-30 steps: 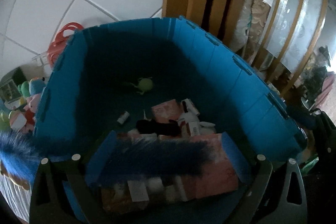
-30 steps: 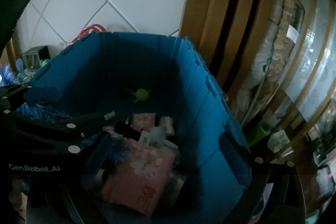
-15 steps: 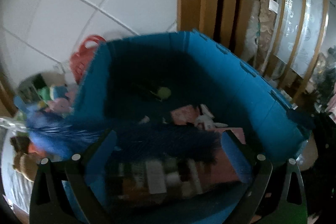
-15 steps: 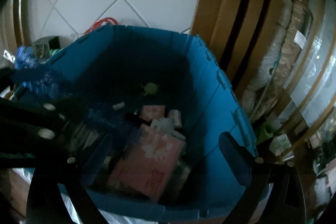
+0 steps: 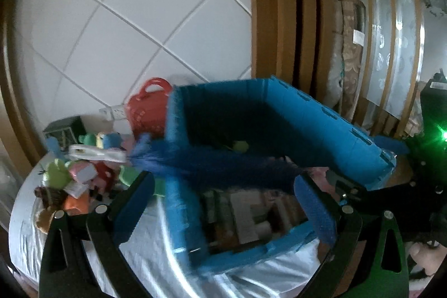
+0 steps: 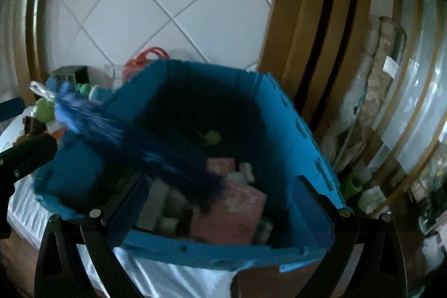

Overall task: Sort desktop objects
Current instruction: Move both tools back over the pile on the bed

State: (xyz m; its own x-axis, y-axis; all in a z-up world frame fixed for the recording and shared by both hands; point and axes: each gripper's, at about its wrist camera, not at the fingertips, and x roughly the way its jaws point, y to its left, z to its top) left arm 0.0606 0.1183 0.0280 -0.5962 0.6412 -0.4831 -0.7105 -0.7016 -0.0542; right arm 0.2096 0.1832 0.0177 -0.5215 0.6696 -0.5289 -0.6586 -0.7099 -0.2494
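Note:
A blue feather duster (image 5: 212,166) lies across the left wall of the blue folding bin (image 5: 321,124), its clear handle (image 5: 95,154) sticking out to the left over the toys. My left gripper (image 5: 223,203) stands open just short of the duster, holding nothing. In the right wrist view the duster (image 6: 134,138) slants down into the bin (image 6: 301,136), above a pink box (image 6: 237,211) and small packets. My right gripper (image 6: 222,210) is open over the bin's near rim. A small green toy (image 6: 212,137) lies at the bin's far end.
A heap of plush toys (image 5: 83,172) and a red basket (image 5: 148,105) sit left of the bin on the white cloth (image 5: 139,256). A tiled wall stands behind. Wooden slats and a rolled fabric (image 6: 371,102) are to the right. The other gripper's black frame (image 5: 363,192) shows at right.
Both grippers have drawn back and up from inside the bin. The duster, earlier across my left fingers inside the bin, now rests over the bin's left wall with its handle outside.

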